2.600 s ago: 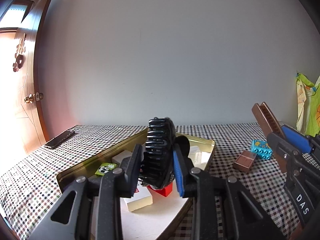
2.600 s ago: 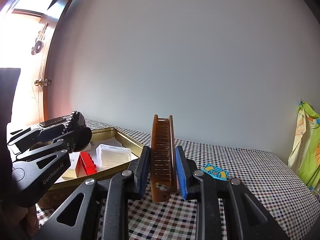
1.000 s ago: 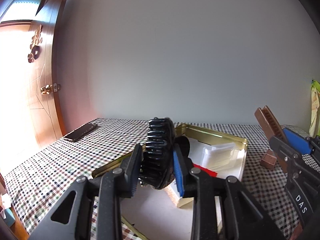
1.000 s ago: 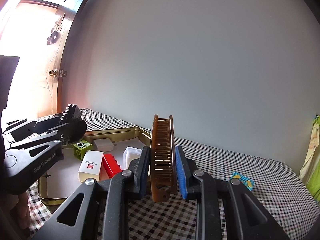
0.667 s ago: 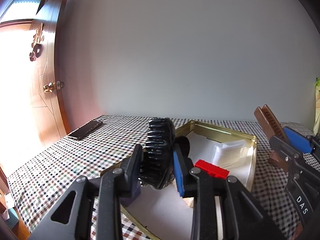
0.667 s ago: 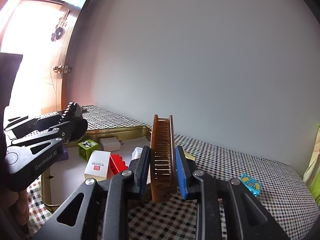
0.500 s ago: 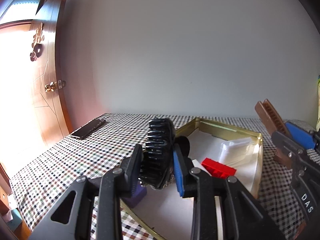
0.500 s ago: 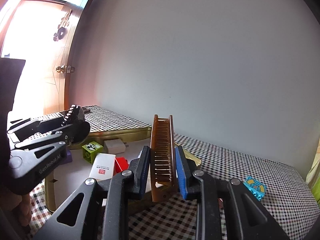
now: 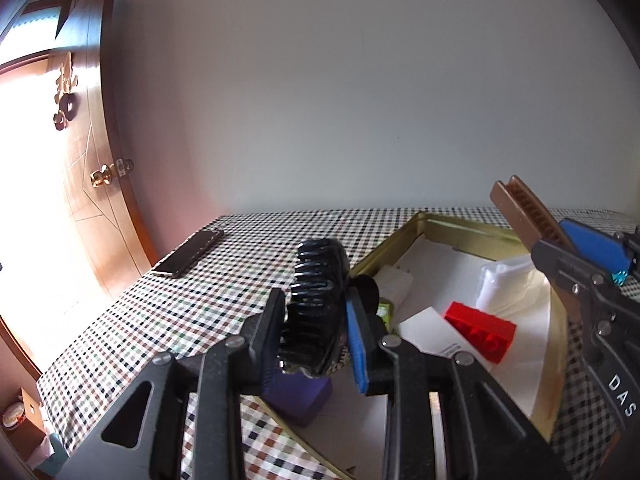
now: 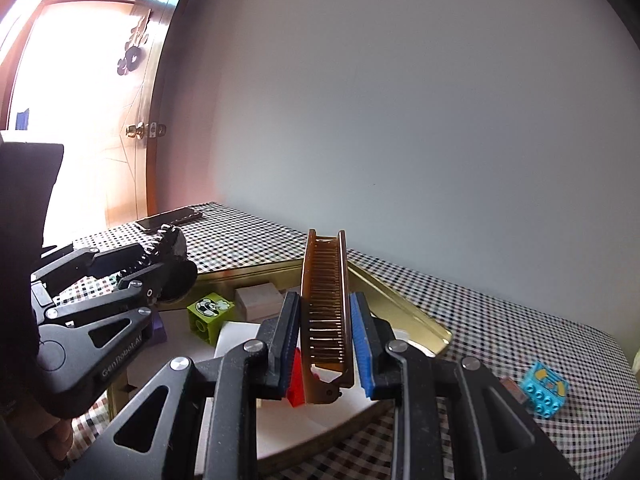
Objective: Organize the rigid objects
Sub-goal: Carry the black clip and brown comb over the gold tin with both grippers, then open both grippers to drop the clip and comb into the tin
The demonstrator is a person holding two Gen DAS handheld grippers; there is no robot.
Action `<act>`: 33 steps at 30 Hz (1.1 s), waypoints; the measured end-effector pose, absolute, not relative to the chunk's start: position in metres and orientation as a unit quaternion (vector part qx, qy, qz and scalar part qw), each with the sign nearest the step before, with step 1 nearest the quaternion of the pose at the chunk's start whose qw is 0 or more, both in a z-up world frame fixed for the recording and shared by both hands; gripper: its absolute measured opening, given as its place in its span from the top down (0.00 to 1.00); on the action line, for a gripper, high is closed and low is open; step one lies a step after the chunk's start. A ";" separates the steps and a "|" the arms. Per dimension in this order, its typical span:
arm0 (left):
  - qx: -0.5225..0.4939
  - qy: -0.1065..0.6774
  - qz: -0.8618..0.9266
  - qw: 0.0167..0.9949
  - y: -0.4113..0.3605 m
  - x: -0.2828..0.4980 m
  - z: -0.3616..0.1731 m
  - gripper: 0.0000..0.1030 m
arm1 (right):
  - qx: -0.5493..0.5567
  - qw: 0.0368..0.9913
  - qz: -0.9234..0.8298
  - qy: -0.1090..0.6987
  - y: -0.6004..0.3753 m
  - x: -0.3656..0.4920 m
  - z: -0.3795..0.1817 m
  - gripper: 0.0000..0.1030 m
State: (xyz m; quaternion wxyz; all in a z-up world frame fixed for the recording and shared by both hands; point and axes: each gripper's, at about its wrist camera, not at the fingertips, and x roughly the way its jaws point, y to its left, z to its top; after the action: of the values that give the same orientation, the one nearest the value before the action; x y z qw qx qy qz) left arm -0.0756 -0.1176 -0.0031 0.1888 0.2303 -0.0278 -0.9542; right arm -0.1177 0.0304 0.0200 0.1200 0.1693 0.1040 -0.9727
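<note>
Checkered table [image 9: 224, 304]: left claw [image 9: 316, 332] clamps black clip [image 9: 316, 312], hiding tray [image 9: 460, 228]; right claw [image 10: 326, 340] clamps comb [image 10: 326, 304].

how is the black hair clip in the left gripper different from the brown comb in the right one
The black hair clip is short, rounded and chunky, with thick curved teeth; the brown comb is long, narrow and straight, with fine thin teeth. The clip is opaque black, the comb amber brown. The comb sticks up well above its pads; the clip much less. Shared: each is clamped upright in a hand-held gripper, left and right, over the gold tray.

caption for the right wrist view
Right gripper clamps a brown comb upright over the gold tin.
</note>
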 end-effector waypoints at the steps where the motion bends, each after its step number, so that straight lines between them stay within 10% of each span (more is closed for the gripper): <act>1: 0.233 -0.030 -0.953 0.189 -0.119 -0.077 -0.004 0.72 | 0.173 0.122 -0.972 0.104 0.030 -0.120 0.019 0.73; 18: 0.253 -0.055 -0.947 0.192 -0.117 -0.087 -0.011 0.67 | 0.215 0.135 -0.961 0.112 0.022 -0.135 -0.003 0.73; 25: 0.237 -0.064 -0.949 0.199 -0.113 -0.081 -0.004 0.30 | 0.213 0.140 -0.959 0.125 0.019 -0.134 -0.002 0.70; 28: 0.227 -0.074 -0.948 0.211 -0.109 -0.078 -0.001 0.23 | 0.205 0.136 -0.961 0.127 0.021 -0.130 0.000 0.44; 33: 0.218 -0.076 -0.948 0.218 -0.106 -0.075 0.005 0.09 | 0.198 0.124 -0.965 0.118 0.028 -0.127 0.004 0.37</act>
State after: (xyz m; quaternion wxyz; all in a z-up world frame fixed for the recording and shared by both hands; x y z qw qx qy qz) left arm -0.0754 -0.1061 0.0046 0.2183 0.2182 -0.0765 -0.9481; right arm -0.1267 0.0279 0.0041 0.1237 0.1981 0.1180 -0.9652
